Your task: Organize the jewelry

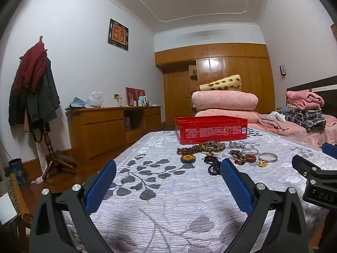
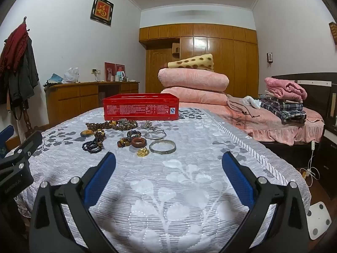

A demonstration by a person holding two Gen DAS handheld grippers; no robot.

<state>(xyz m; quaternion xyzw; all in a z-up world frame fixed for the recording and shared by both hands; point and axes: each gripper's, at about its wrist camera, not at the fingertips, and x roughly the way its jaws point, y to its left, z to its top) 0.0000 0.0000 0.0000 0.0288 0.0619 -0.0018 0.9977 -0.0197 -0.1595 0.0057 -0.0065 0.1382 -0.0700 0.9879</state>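
A red tin box (image 1: pixel 211 129) stands open on the quilt, also in the right wrist view (image 2: pixel 141 106). In front of it lies jewelry: brown bead strands (image 2: pixel 111 124), a yellow pendant (image 2: pixel 87 133), dark beads (image 2: pixel 92 146), a brown ring (image 2: pixel 138 142), a gold piece (image 2: pixel 143 152), a silver bangle (image 2: pixel 162 146) and a thinner bangle (image 2: pixel 155 134). The same pile shows in the left wrist view, with the pendant (image 1: pixel 187 158) and silver bangle (image 1: pixel 267 156). My left gripper (image 1: pixel 168 171) is open and empty, just short of the pile. My right gripper (image 2: pixel 168 164) is open and empty, near the bangle.
The grey-white leaf-patterned quilt (image 2: pixel 189 189) covers the surface. Folded pink blankets (image 2: pixel 193 80) and stacked clothes (image 2: pixel 284 103) lie on the bed behind. A wooden sideboard (image 1: pixel 113 124) and a coat rack (image 1: pixel 35 88) stand at left. The quilt's right edge drops to the floor.
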